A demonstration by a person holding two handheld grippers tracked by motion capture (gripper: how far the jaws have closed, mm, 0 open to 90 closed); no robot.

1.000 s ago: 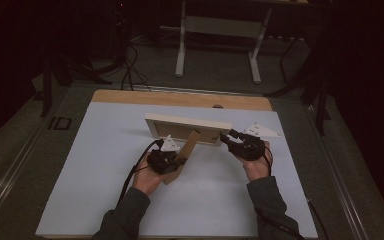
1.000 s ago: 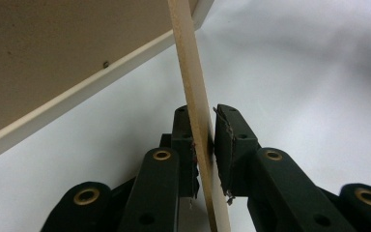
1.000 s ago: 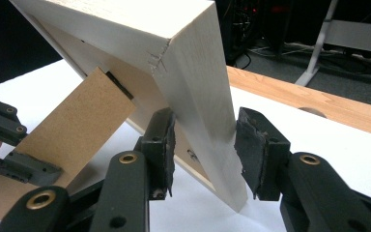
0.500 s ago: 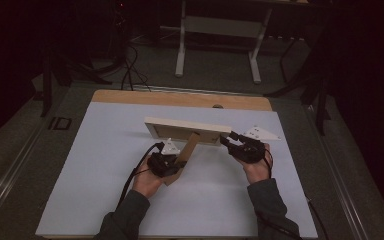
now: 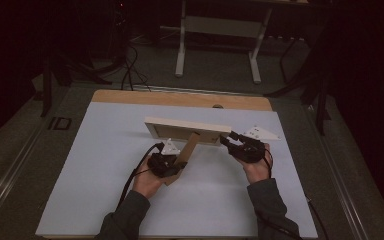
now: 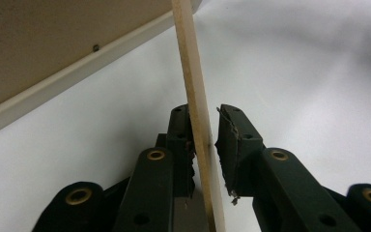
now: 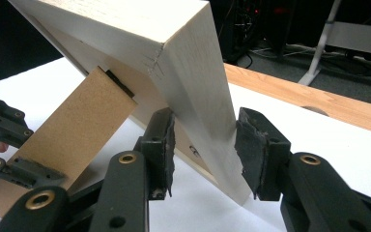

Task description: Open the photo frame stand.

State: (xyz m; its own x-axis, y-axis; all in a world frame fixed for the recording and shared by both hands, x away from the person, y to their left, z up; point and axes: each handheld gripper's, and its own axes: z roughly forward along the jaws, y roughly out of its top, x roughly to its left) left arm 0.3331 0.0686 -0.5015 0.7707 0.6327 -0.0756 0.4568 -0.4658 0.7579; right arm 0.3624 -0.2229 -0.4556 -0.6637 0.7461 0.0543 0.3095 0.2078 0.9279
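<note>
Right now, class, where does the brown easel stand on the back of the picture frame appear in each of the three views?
High view: the stand slants from the frame at centre down to the left gripper.
Left gripper view: edge-on, a thin pale strip running up between the jaws.
Right gripper view: a brown board at left, leaning off the frame's back.
Shared landmark: the pale wooden frame.
</note>
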